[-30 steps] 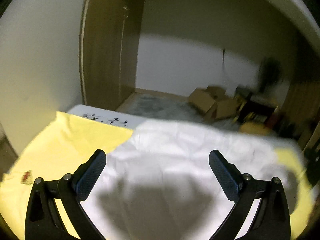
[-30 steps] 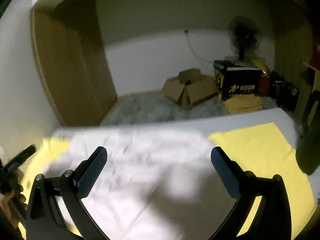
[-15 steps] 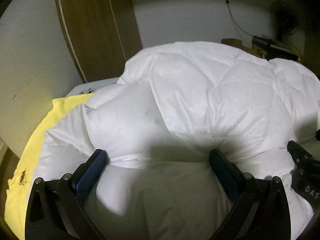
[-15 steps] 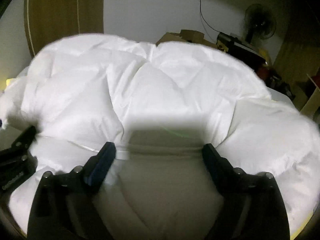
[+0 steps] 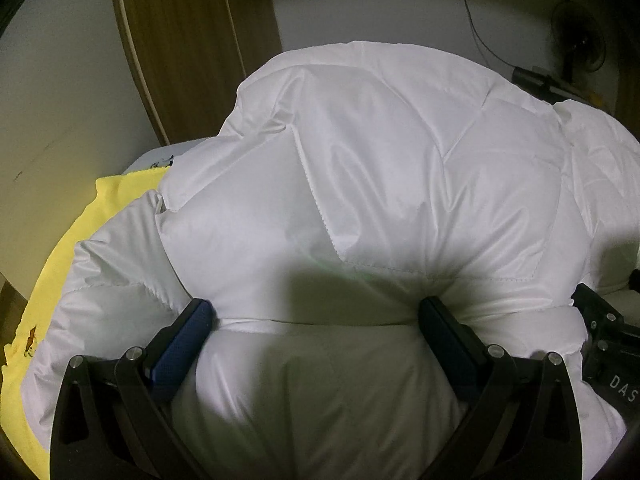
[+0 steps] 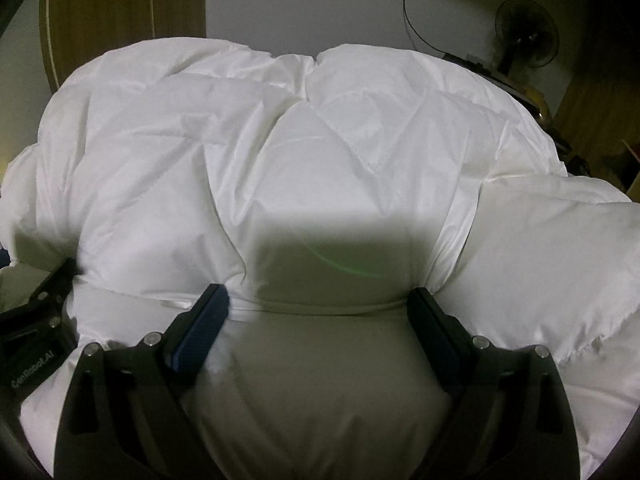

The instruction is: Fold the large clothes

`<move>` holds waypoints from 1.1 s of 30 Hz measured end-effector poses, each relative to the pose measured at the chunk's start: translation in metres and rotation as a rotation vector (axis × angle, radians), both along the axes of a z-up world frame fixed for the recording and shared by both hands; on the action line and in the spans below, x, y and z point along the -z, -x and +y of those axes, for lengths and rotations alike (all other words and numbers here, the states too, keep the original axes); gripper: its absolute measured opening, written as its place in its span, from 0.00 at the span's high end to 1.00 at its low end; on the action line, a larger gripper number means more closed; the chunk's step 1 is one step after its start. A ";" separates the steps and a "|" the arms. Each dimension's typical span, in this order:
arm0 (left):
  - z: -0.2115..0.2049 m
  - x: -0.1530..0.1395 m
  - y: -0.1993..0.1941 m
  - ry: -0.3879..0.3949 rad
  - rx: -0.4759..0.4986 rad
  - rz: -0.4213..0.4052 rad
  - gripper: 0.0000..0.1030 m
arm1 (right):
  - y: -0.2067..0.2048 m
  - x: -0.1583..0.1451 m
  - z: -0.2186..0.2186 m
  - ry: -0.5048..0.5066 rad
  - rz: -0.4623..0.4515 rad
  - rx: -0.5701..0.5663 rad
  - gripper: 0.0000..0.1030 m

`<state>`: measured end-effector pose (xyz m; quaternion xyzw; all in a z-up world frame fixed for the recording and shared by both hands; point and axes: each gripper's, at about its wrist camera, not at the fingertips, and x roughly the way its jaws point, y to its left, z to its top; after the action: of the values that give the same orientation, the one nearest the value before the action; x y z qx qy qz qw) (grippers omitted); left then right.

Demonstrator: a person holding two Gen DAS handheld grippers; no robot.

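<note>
A white quilted padded garment (image 5: 380,168) lies bunched and puffed up on a yellow sheet (image 5: 80,232); it fills both views (image 6: 320,152). My left gripper (image 5: 314,303) points down into its near fold. The jaws stand wide and padding bulges up between the blue-padded fingers (image 5: 184,344). My right gripper (image 6: 317,291) is pushed into the same fold just to the right, jaws also wide, with fabric swelling between them. Each gripper shows at the edge of the other's view: the right gripper's body (image 5: 600,332) and the left gripper's body (image 6: 40,312). Whatever lies under the garment is hidden.
A wooden wardrobe (image 5: 192,40) stands behind at the left against a pale wall. At the back right are a standing fan (image 6: 524,32), a hanging cable and dark clutter. The bed's white patterned edge (image 5: 156,160) shows beyond the yellow sheet.
Both grippers have come down onto the white garment, which lay flatter a second ago and now bulges around the fingers. The right jaws have narrowed slightly. Little has moved in the last half second.
</note>
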<state>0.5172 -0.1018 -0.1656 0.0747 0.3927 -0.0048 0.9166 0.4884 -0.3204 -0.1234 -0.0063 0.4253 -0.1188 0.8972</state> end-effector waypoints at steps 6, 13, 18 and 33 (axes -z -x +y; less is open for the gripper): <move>0.001 -0.003 -0.002 0.007 0.000 0.005 0.00 | -0.002 0.005 0.003 -0.005 -0.003 -0.001 0.11; 0.004 -0.002 -0.005 0.019 0.004 0.018 0.00 | -0.002 0.004 0.002 -0.012 -0.007 -0.002 0.11; 0.023 -0.023 -0.015 0.126 0.047 0.157 0.00 | -0.003 -0.008 -0.006 -0.063 0.067 -0.060 0.12; 0.066 -0.016 -0.105 0.117 0.029 0.128 0.00 | -0.041 -0.031 -0.126 -0.124 0.096 0.161 0.00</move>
<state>0.6220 -0.0360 -0.1496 0.0262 0.4485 -0.0460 0.8922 0.5289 -0.4467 -0.0922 0.0779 0.4733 -0.1633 0.8621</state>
